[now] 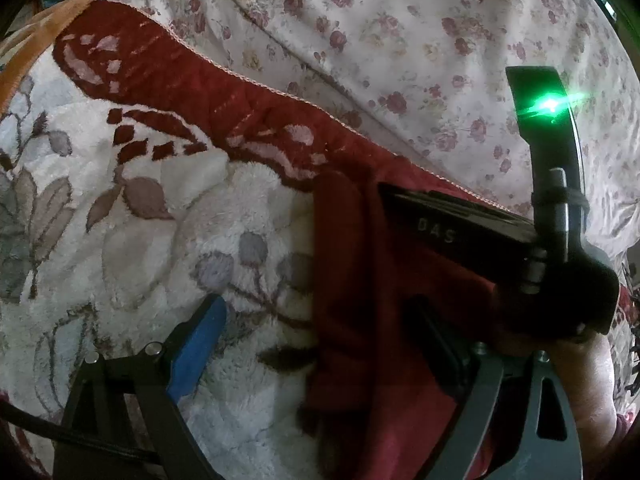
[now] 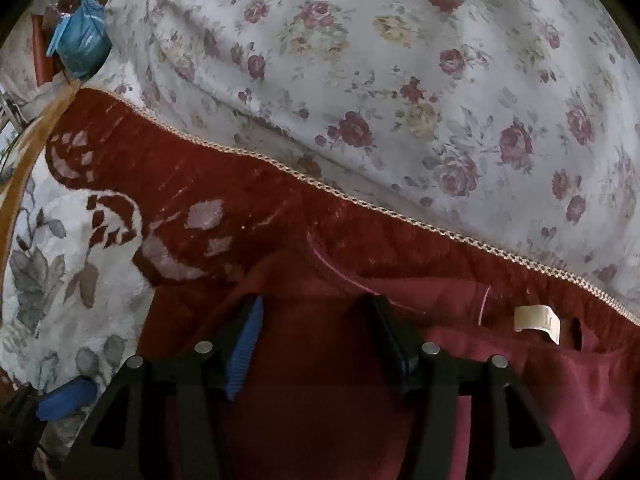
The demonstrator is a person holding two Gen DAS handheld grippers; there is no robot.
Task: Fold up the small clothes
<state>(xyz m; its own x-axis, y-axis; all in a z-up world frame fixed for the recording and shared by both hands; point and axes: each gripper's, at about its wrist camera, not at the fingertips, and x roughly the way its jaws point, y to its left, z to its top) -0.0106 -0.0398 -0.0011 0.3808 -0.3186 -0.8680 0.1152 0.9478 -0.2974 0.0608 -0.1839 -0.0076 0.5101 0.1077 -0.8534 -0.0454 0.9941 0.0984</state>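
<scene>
Nearest the right wrist camera, the right gripper (image 2: pixel 316 344) stands with its jaws spread over a dark red garment (image 2: pixel 320 400), nothing pinched between them. The garment's white label (image 2: pixel 538 322) lies just to the right. In the left wrist view the left gripper (image 1: pixel 320 344) is likewise open, its blue pad (image 1: pixel 196 350) resting over a plush floral blanket (image 1: pixel 140 240) beside the garment's edge. Beyond the blanket's red border lies a rose-print sheet (image 2: pixel 400 80), with a blue bag (image 2: pixel 82 38) at the far left.
</scene>
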